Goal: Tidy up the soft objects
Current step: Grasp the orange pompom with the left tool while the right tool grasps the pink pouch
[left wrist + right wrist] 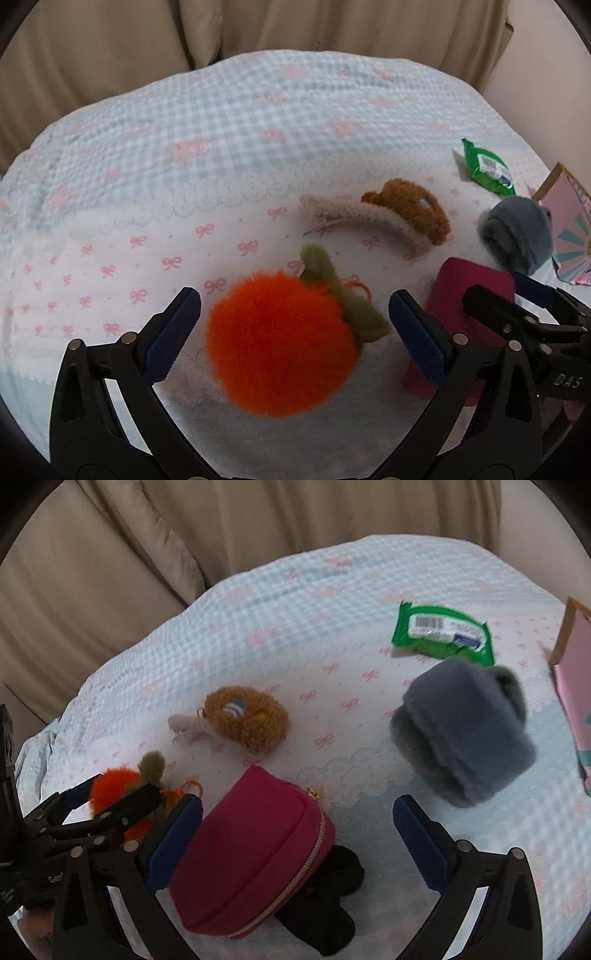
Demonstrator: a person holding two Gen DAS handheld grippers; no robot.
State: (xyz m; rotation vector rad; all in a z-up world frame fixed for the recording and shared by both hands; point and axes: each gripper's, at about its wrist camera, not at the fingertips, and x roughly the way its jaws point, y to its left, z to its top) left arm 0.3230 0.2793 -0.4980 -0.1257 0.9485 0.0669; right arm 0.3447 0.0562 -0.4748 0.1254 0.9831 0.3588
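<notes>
A fluffy orange pompom with green leaves [280, 343] lies on the bed between the open fingers of my left gripper [295, 314]; it also shows in the right wrist view [114, 790]. A magenta zip pouch [251, 853] lies partly between the open fingers of my right gripper [297, 819], on a black soft item [328, 904]. A brown fuzzy hair claw [406, 210] and a beige fuzzy clip [354, 214] lie behind. A grey furry item [465, 731] lies to the right.
A green wipes pack [443, 633] lies at the back right. A pink cardboard box [576, 686] stands at the right edge. The bedspread [184, 166] is checked with pink bows. Beige curtains [258, 29] hang behind.
</notes>
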